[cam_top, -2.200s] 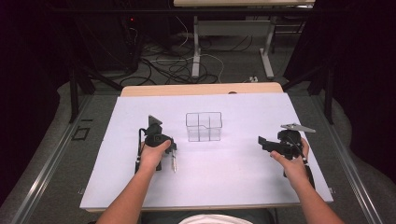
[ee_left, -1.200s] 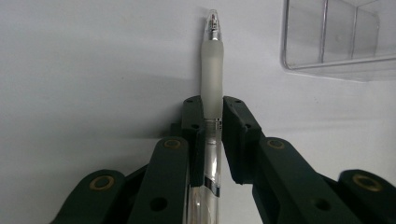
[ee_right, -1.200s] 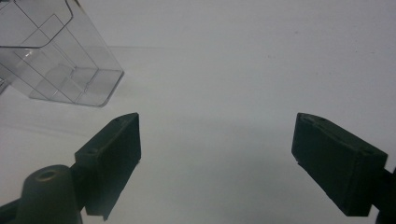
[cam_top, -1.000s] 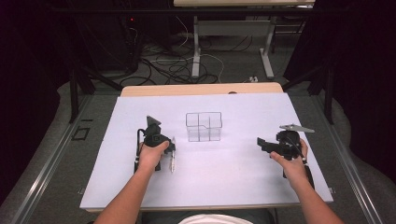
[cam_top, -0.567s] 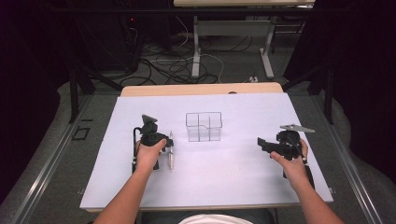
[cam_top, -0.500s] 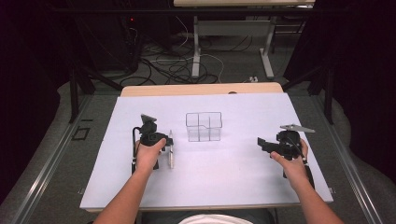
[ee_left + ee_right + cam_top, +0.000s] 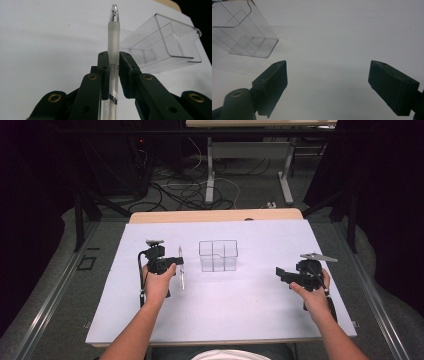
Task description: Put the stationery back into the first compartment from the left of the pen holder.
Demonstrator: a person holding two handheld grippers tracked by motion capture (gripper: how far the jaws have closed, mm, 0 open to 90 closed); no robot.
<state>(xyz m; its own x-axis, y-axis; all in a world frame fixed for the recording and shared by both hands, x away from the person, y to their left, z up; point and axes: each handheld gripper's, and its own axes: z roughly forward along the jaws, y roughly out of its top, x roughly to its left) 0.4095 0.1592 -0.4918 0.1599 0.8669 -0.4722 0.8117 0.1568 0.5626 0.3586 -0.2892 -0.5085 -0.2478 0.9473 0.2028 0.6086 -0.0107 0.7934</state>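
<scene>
Left gripper (image 7: 111, 72): clenching a pen (image 7: 113, 53), the two jaws pressing on either side of the barrel just below the frosted grip sleeve.
Pen position: lying along the jaws in the left gripper view, clear tip pointing away; in the high view the pen (image 7: 181, 268) is hanging just right of the left gripper (image 7: 172, 262) and appears lifted off the white mat (image 7: 240, 315), though the height is hard to judge.
Right gripper (image 7: 328, 80): released, jaws standing wide apart over bare mat, holding nothing; in the high view the right gripper (image 7: 281, 274) is resting well to the right of the box.
Clear box (image 7: 218, 255): sitting upright near the middle of the mat, divided into compartments, just beyond and to the right of the pen; nothing seems to be lying in it.
How the pen is likely handling: light, stiff, and smooth on its clear plastic barrel, so probably prone to sliding or pivoting between flat jaws.
Best hold: the frosted sleeve is looking rubbery and should be gripping better than the slick barrel; holding near mid-length should be limiting swing.
Care point: the box is thin, light plastic, likely shifting if the pen nudges its wall.
</scene>
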